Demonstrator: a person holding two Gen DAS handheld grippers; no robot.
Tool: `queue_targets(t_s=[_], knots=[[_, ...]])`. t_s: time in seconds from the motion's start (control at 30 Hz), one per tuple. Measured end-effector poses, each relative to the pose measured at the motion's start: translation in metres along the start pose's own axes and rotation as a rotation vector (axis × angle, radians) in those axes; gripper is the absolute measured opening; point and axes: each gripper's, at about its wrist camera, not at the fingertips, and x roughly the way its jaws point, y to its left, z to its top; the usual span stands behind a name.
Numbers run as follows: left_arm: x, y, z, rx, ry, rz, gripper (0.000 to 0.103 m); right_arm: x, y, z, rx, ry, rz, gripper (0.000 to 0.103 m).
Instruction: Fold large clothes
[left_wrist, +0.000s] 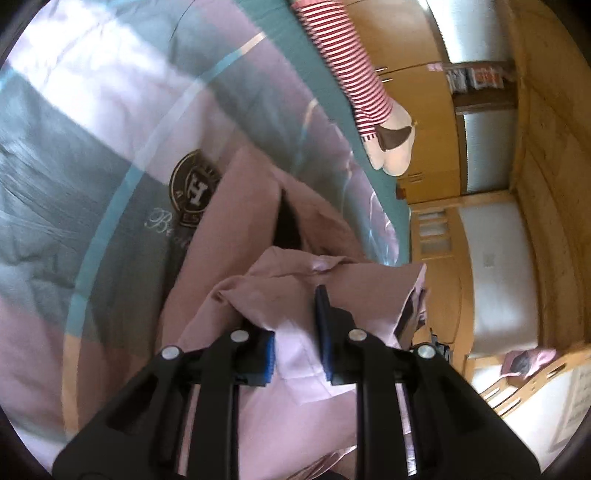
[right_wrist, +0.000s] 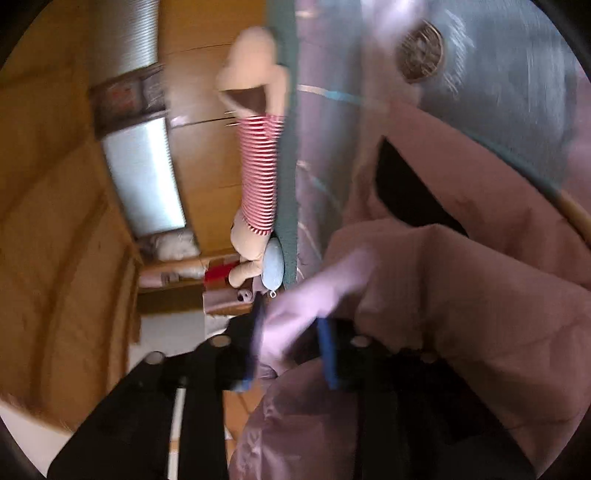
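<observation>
A large dusty-pink garment (left_wrist: 243, 236) lies bunched on a bed, with a dark opening in its folds. My left gripper (left_wrist: 295, 314) is shut on a pale pink fold of the garment, with cloth between its blue pads. My right gripper (right_wrist: 291, 332) is shut on another pale edge of the same garment (right_wrist: 461, 280), which drapes over its right finger. The right wrist view is blurred by motion.
The bed cover (left_wrist: 92, 122) is pink, grey and teal with a round crest. A striped plush toy (left_wrist: 351, 70) lies at the bed's far edge and shows in the right wrist view (right_wrist: 258, 166). Wooden cupboards (left_wrist: 436, 92) and shelves stand beyond.
</observation>
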Motion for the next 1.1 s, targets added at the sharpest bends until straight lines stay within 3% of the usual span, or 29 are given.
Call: queue_targets(t_s=[0.07, 0.1, 0.17, 0.23, 0.27, 0.33, 0.37, 0.43, 0.5, 0.63, 0.83, 0.87, 0.9, 0.93, 0.97, 1.0, 1.03, 1.1], knots=[[0.002, 0.014, 0.006, -0.053, 0.012, -0.068, 0.019, -0.001, 0.000, 0.016, -0.013, -0.045, 0.039, 0.052], [-0.003, 0.020, 0.008, -0.092, 0.017, -0.118, 0.019, -0.006, 0.002, 0.025, -0.038, -0.086, 0.043, 0.066], [-0.023, 0.016, 0.003, -0.078, -0.002, -0.151, 0.020, -0.020, 0.013, 0.036, -0.112, -0.153, 0.003, 0.071], [-0.038, -0.001, -0.005, 0.002, -0.029, -0.121, 0.023, -0.037, 0.030, 0.033, -0.235, -0.217, -0.097, 0.076], [-0.045, -0.011, -0.012, 0.046, -0.045, -0.099, 0.029, -0.046, 0.039, 0.026, -0.312, -0.242, -0.130, 0.076], [-0.071, -0.037, -0.036, 0.159, -0.109, -0.032, 0.067, -0.066, 0.068, 0.001, -0.555, -0.244, -0.217, 0.077], [-0.088, -0.047, -0.047, 0.212, -0.178, 0.028, 0.090, -0.070, 0.077, -0.009, -0.650, -0.241, -0.266, 0.078], [-0.118, -0.064, -0.066, 0.323, -0.314, 0.112, 0.095, -0.076, 0.097, -0.042, -0.924, -0.227, -0.400, 0.088], [-0.136, -0.072, -0.078, 0.385, -0.360, 0.143, 0.101, -0.084, 0.098, -0.059, -1.044, -0.191, -0.410, 0.094], [-0.112, -0.067, -0.075, 0.420, -0.236, 0.158, 0.101, -0.089, 0.075, -0.065, -1.091, -0.020, -0.346, 0.100], [-0.037, -0.027, -0.056, 0.293, -0.071, 0.128, 0.101, -0.038, 0.046, -0.052, -1.035, 0.216, -0.270, 0.101], [-0.026, -0.022, -0.050, 0.267, -0.065, 0.150, 0.090, -0.030, 0.044, -0.052, -1.024, 0.239, -0.257, 0.101], [-0.020, -0.019, -0.045, 0.251, -0.058, 0.179, 0.053, -0.028, 0.045, -0.054, -1.012, 0.256, -0.238, 0.086], [-0.010, -0.015, -0.038, 0.232, -0.026, 0.212, 0.043, -0.025, 0.045, -0.054, -0.997, 0.263, -0.226, 0.059], [-0.005, -0.013, -0.032, 0.213, -0.007, 0.219, 0.030, -0.023, 0.046, -0.056, -0.990, 0.261, -0.224, 0.046], [-0.001, -0.013, -0.026, 0.200, -0.012, 0.226, 0.020, -0.019, 0.048, -0.055, -0.990, 0.234, -0.241, 0.025], [0.001, -0.013, -0.021, 0.203, -0.022, 0.236, 0.017, -0.018, 0.051, -0.054, -0.991, 0.206, -0.254, 0.017], [-0.003, -0.017, -0.008, 0.183, -0.082, 0.265, 0.012, -0.017, 0.058, -0.049, -0.983, 0.136, -0.273, 0.010]])
